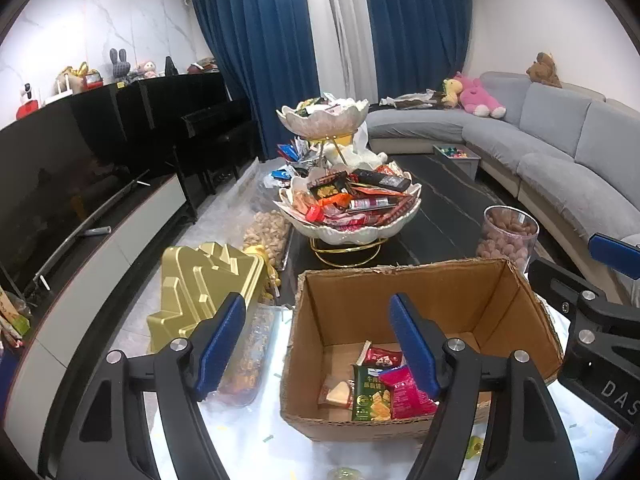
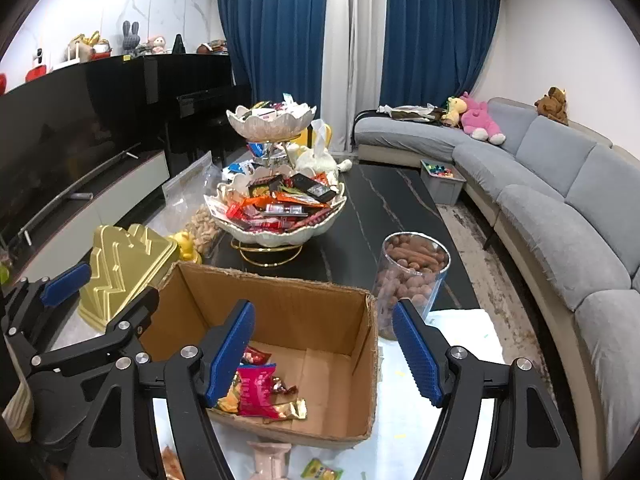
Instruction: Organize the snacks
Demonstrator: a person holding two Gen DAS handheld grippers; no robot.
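Note:
An open cardboard box [image 1: 440, 292] stands on the white-covered near end of the table, with several snack packets on its floor, among them a green one [image 1: 370, 398] and a pink one [image 1: 404, 396]. My left gripper [image 1: 316, 320] hangs open over the box's left side with nothing between its blue pads. My right gripper [image 2: 324, 320] is open above the right half of the box [image 2: 280, 304], also empty; the pink packet [image 2: 256, 392] lies below its left finger. Behind the box stands a two-tier shell-shaped bowl stand [image 1: 352, 232] [image 2: 280, 236] heaped with wrapped snacks.
A clear jar of brown nuts [image 2: 412, 276] stands right of the box, and a gold moulded container [image 1: 200, 292] left of it. A bag of peanuts [image 1: 268, 232] lies by the stand. Grey sofa [image 2: 560, 208] on the right, TV console [image 1: 100, 256] on the left.

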